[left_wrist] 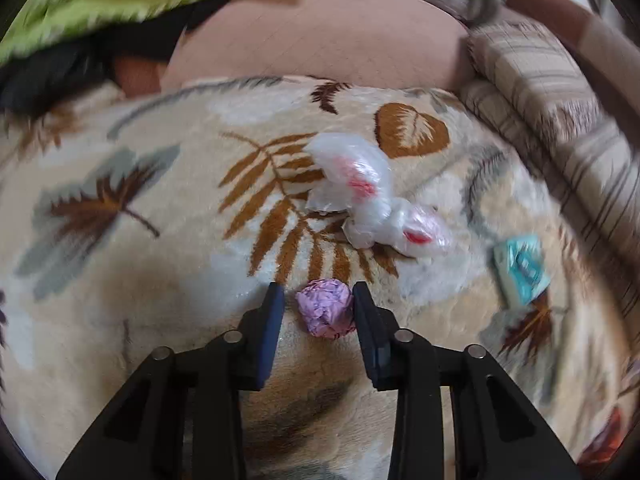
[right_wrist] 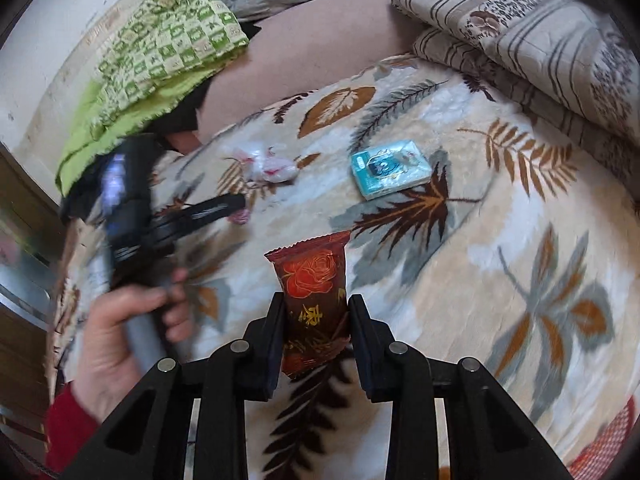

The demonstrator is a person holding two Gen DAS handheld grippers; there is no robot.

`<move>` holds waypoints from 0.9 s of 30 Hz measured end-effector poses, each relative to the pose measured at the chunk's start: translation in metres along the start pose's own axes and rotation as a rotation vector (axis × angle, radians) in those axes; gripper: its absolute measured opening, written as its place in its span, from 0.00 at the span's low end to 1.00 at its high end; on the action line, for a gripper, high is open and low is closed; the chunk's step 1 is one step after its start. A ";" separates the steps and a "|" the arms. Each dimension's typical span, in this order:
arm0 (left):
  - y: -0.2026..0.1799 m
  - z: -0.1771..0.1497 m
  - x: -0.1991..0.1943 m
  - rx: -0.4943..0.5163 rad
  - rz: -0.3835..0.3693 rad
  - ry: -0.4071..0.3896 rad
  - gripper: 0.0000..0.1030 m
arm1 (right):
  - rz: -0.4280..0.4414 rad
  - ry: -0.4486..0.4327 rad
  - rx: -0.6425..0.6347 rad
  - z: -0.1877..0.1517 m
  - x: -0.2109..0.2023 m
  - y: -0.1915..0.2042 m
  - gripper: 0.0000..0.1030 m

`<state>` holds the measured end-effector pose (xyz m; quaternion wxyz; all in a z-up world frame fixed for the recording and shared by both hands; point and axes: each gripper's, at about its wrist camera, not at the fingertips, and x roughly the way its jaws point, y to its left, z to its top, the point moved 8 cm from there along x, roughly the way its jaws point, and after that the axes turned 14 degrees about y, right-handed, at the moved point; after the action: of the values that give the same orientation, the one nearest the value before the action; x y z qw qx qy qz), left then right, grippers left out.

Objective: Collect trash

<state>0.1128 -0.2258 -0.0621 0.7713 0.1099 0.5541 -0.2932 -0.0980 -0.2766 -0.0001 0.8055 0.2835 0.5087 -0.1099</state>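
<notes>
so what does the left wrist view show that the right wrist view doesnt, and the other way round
Only the left wrist view shows the left hand-held gripper head-on, its jaws on either side of the crumpled pink paper ball.

Only the right wrist view shows the dark red rose-print snack wrapper clamped in the right hand-held gripper, and the person's left hand with its red sleeve.

Both show the leaf-pattern plush blanket, the crumpled clear plastic bag with red print, the teal tissue pack, the green checked cloth and the striped bedding.

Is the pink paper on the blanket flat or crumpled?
Crumpled: the pink paper is a creased ball between the left gripper's fingers.
</notes>
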 end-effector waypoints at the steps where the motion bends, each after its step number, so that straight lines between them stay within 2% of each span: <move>1: -0.004 -0.002 -0.003 0.013 -0.008 -0.004 0.23 | 0.004 0.000 0.002 -0.002 0.000 0.002 0.32; 6: -0.009 -0.026 -0.027 0.054 0.029 -0.040 0.23 | -0.011 -0.023 0.004 -0.011 -0.008 0.005 0.32; 13: -0.011 -0.065 -0.102 0.059 -0.047 -0.119 0.23 | -0.038 -0.093 0.027 -0.039 -0.039 -0.004 0.32; 17: -0.020 -0.105 -0.137 0.103 -0.016 -0.154 0.23 | -0.009 -0.107 0.068 -0.064 -0.048 -0.017 0.32; 20: -0.019 -0.138 -0.147 0.094 0.015 -0.151 0.23 | -0.014 -0.102 0.067 -0.073 -0.047 -0.021 0.32; 23: -0.015 -0.167 -0.148 0.078 0.072 -0.169 0.23 | -0.057 -0.115 0.044 -0.071 -0.045 -0.024 0.32; 27: -0.017 -0.180 -0.135 0.089 0.089 -0.153 0.23 | -0.061 -0.111 0.029 -0.069 -0.038 -0.023 0.32</move>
<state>-0.0677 -0.1060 -0.0003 0.8182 0.1458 0.4744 -0.2904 -0.1785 -0.2601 0.0032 0.8244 0.2730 0.4702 -0.1574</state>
